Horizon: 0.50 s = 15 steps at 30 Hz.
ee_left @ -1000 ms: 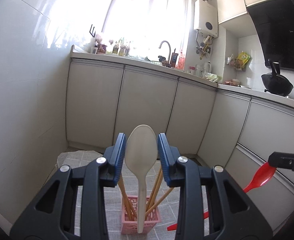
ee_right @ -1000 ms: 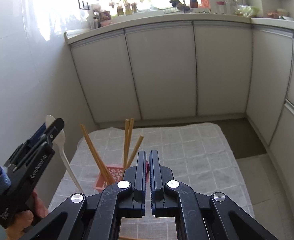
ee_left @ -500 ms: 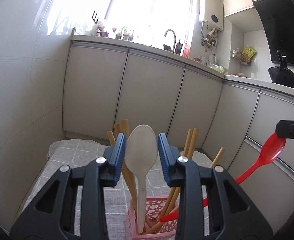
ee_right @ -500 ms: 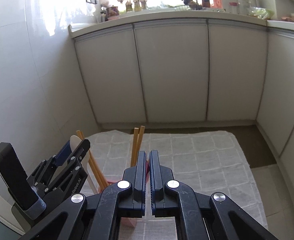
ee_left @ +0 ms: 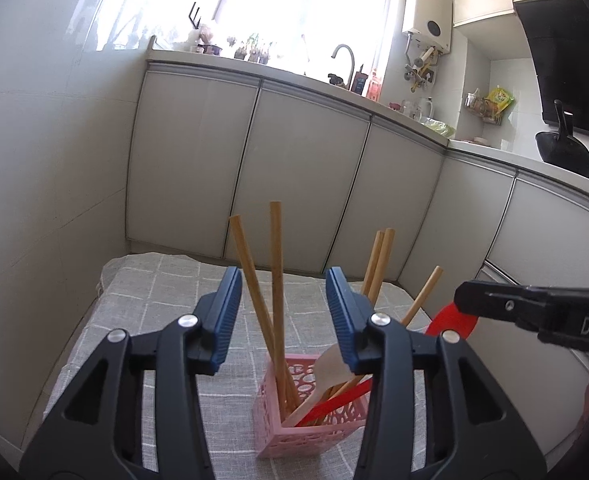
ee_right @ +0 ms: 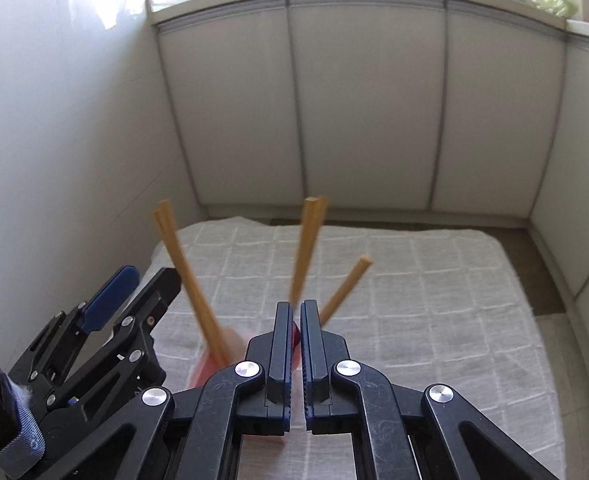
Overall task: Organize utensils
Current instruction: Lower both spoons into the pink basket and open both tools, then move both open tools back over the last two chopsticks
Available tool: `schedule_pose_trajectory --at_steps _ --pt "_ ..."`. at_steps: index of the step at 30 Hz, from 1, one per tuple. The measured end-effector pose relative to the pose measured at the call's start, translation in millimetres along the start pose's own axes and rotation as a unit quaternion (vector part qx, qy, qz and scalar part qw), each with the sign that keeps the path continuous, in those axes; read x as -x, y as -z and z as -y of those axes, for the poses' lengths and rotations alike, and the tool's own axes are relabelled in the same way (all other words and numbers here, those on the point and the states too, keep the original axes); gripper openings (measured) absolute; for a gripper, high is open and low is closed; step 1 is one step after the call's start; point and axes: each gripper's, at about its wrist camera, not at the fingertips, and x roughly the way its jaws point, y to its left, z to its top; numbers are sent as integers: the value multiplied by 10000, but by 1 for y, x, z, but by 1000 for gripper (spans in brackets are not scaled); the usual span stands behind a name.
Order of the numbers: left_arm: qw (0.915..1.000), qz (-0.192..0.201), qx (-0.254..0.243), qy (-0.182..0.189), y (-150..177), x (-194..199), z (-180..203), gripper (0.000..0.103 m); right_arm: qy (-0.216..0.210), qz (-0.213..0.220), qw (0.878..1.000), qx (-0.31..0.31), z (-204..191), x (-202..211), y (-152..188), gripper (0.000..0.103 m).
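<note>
The left gripper (ee_left: 282, 312) stands wide apart with nothing between its fingers, above a pink basket (ee_left: 294, 436) on the checked cloth (ee_left: 166, 304). The basket holds chopsticks (ee_left: 276, 280), a white spoon (ee_left: 326, 376) leaning right, and a red spoon (ee_left: 452, 322), whose bowl the right gripper (ee_right: 296, 322) clamps narrowly.
</note>
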Motion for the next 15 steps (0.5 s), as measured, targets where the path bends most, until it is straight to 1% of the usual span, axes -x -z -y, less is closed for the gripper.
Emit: schedule_pose_trajectory --at_steps 2,3,4,5,7,9,11,13,15 --pt "10000 -51 35 -67 -2 2 -3 50 -130 -112 9996 -238 6 0 0 5" --pt "9999 -78 50 -95 -4 5 -4 51 -170 -134 9993 -314 7 2 -1 8" --pt "9999 -100 55 -125 -5 7 -5 52 -190 -126 9990 -373 10 6 -2 13" --pt "9998 -139 42 -158 -6 10 -5 55 -191 -109 9989 -419 12 11 -1 16" --pt "9994 -241 33 -231 -8 16 -3 59 -187 -77 9985 -513 17 24 -2 28" --pt "9988 -396 55 -271 -9 22 0 64 -189 -78 9982 -566 20 37 -1 30" --pt "9979 -568 11 -326 -9 29 4 65 -183 -94 9979 -616 22 50 2 33" --pt "9970 -669 -59 -374 -9 41 9 69 -185 -108 9975 -678 24 61 5 41" --pt "9961 -773 -112 -413 -8 52 14 74 -187 -134 9970 -744 27 73 12 46"
